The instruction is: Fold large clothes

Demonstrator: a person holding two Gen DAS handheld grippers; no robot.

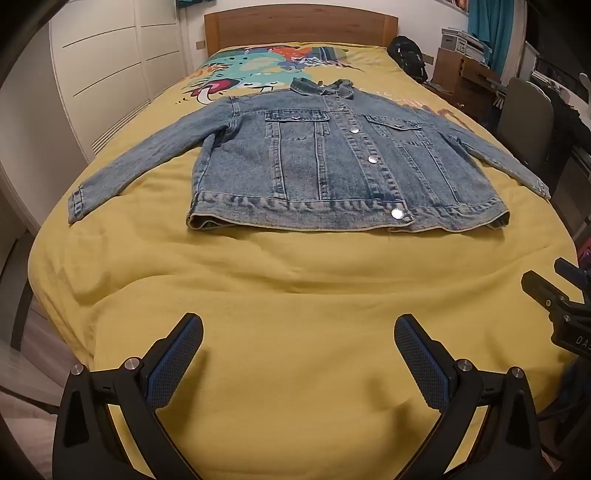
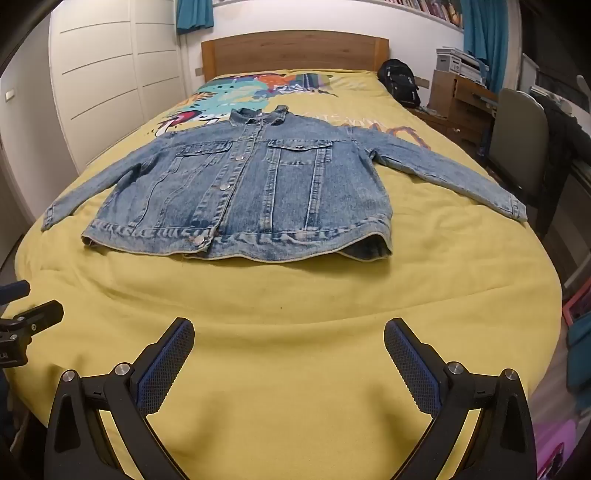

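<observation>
A blue denim jacket (image 1: 332, 162) lies flat and buttoned, front side up, on the yellow bedspread (image 1: 295, 332), both sleeves spread out to the sides, collar toward the headboard. It also shows in the right wrist view (image 2: 251, 192). My left gripper (image 1: 298, 328) is open and empty, above the foot of the bed, well short of the jacket's hem. My right gripper (image 2: 289, 332) is open and empty too, beside the left one; it shows at the right edge of the left wrist view (image 1: 565, 302). The left gripper shows at the left edge of the right wrist view (image 2: 22, 317).
A wooden headboard (image 1: 301, 26) stands at the far end. White wardrobe doors (image 1: 110, 66) line the left wall. A black backpack (image 2: 400, 83), a wooden desk (image 2: 461, 99) and a grey chair (image 2: 521, 136) stand along the bed's right side.
</observation>
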